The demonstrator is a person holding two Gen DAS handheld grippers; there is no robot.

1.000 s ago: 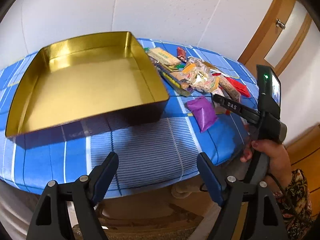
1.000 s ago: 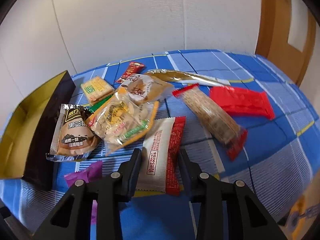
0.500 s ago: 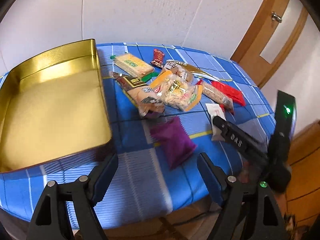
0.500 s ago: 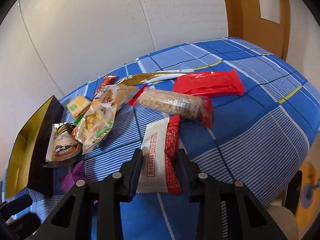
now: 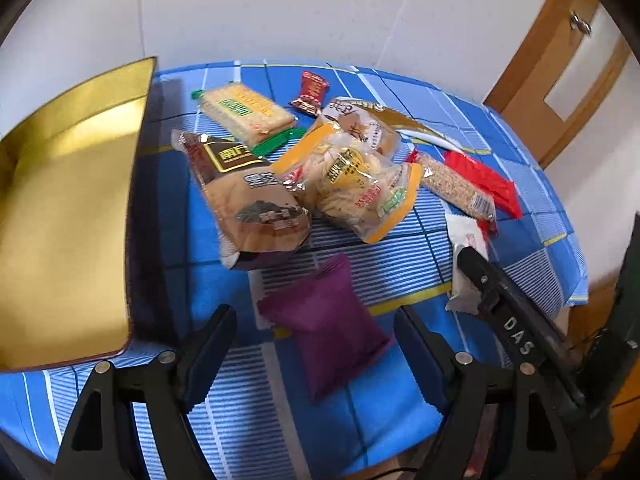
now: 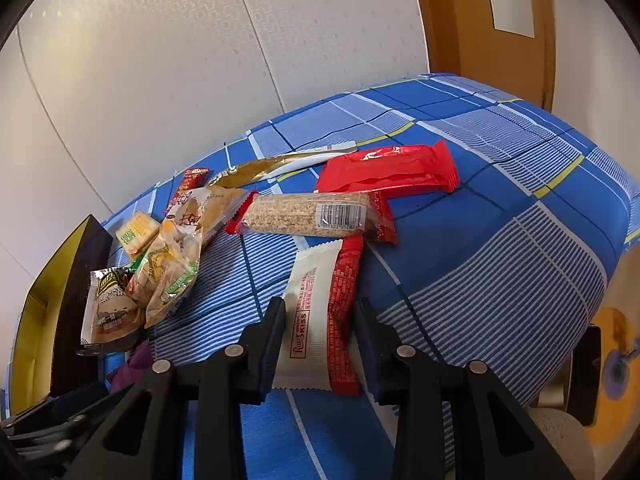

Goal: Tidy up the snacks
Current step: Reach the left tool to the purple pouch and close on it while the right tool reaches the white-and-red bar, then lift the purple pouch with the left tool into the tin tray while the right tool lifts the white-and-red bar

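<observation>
Gold metal lines the inside of the open tin point(image 5: 60, 216), which sits at the left on a table covered by a blue checked cloth point(image 5: 248, 408). Just right of the tin lies a brown packet with a dark label point(image 5: 256, 200), and behind it a pack of pale crackers with green ends point(image 5: 246, 114). A small dark red sachet point(image 5: 310, 92) lies further back. Next comes a clear bag with orange edges point(image 5: 356, 184), partly resting on the brown packet, with a beige packet point(image 5: 360, 124) behind it. In front, a purple pouch point(image 5: 328, 320) lies flat between the spread fingers of the left gripper point(image 5: 316, 344), whose jaws stand wide apart and touch nothing. Further right, a sesame bar in a clear wrapper with red ends point(image 6: 312, 214) lies across the cloth, and a red wrapper point(image 6: 390, 170) sits just behind it, with a long gold and white sachet point(image 6: 280, 162) beyond. Nearest the table's front edge, the right gripper point(image 6: 320, 328) has its jaws clenched on a white and red wafer packet point(image 6: 320, 304), pads pressing both long sides. A wooden door point(image 6: 488, 16) stands at the far right.
</observation>
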